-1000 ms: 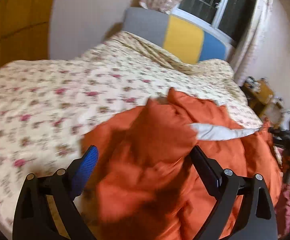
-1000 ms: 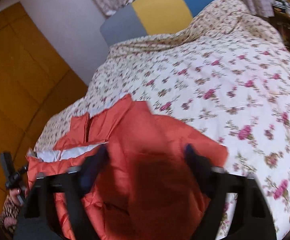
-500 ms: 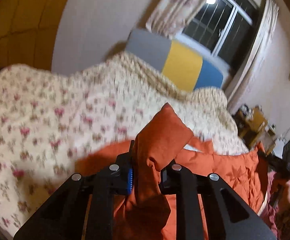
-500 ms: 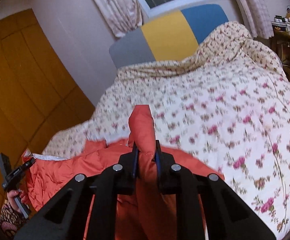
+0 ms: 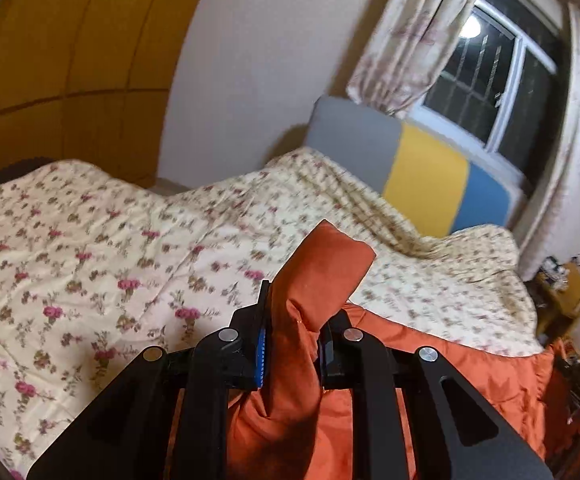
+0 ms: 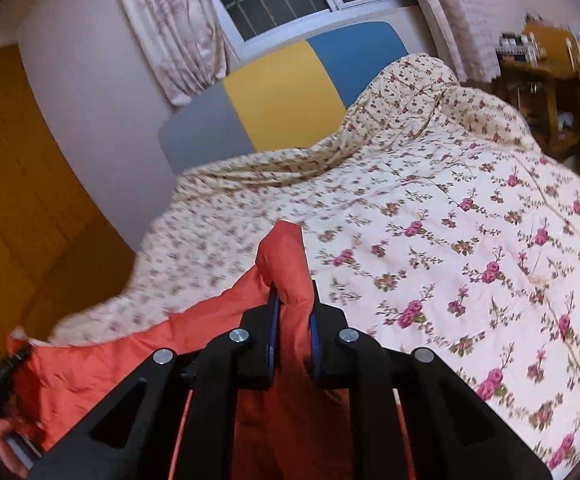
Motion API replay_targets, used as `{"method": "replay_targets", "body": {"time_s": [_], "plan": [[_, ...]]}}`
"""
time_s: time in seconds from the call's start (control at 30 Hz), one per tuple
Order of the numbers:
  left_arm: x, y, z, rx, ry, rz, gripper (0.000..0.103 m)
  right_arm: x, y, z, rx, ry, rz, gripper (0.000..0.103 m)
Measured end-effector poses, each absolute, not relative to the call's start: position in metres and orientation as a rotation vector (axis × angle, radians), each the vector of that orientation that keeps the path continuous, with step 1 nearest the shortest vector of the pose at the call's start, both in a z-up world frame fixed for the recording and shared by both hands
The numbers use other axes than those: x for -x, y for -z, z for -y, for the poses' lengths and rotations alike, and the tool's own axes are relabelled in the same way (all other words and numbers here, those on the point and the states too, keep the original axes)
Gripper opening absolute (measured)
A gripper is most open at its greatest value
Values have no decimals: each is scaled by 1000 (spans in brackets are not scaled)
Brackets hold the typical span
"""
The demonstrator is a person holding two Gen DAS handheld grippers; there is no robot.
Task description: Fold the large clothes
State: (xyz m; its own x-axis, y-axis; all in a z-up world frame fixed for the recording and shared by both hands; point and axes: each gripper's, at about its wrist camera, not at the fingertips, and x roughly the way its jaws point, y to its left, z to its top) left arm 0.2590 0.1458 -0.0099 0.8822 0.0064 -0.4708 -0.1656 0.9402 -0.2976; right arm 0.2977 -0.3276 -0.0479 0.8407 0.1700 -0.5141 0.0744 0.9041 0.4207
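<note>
Since a second ago both my claws have closed from wide open and lifted the cloth. At the bottom centre of each view, my left claw (image 5: 292,342) and right claw (image 6: 292,330) each pinch one bunched fold of the single orange garment (image 5: 470,372), its tip poking up past the fingers. The rest of the garment sags between them over the one floral bedspread (image 6: 470,208). Beyond, one headboard (image 6: 278,96) with three panels, grey, yellow, blue; above it, one window (image 5: 486,80), two curtains.
</note>
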Motion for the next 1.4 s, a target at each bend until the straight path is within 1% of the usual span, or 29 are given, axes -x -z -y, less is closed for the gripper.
{"method": "replay_targets", "body": {"time_s": [0.1, 0.37, 0.7, 0.83, 0.97, 1.03, 1.07, 1.13, 1.17, 1.27, 1.33, 1.4], "plan": [[-273, 32, -146, 327, -132, -506, 18, -307, 66, 316, -358, -28, -592, 12], [-293, 67, -144, 271, -189, -507, 18, -332, 101, 308, -327, 2, -639, 12], [-327, 107, -150, 321, -181, -648, 18, -361, 134, 314, -386, 20, -755, 15], [-340, 121, -151, 339, -173, -733, 25, -372, 149, 312, -384, 33, -834, 19], [-344, 126, -150, 340, -172, -772, 27, -374, 151, 310, -366, 46, -849, 19], [-343, 126, -151, 342, -182, -781, 38, -373, 151, 309, -358, 50, -848, 20], [-342, 125, -152, 343, -185, -786, 40, -373, 151, 309, -355, 50, -848, 21], [-333, 116, -151, 337, -199, -779, 53, -373, 151, 309, -351, 53, -848, 21], [-323, 107, -148, 330, -204, -761, 55, -373, 151, 309, -350, 53, -847, 22], [-283, 74, -131, 296, -211, -628, 65, -374, 151, 309, -345, 58, -845, 25], [-255, 54, -114, 282, -189, -531, 75, -373, 151, 309, -342, 64, -842, 31], [-235, 40, -90, 292, -87, -482, 80, -372, 150, 308, -334, 69, -838, 36]]}}
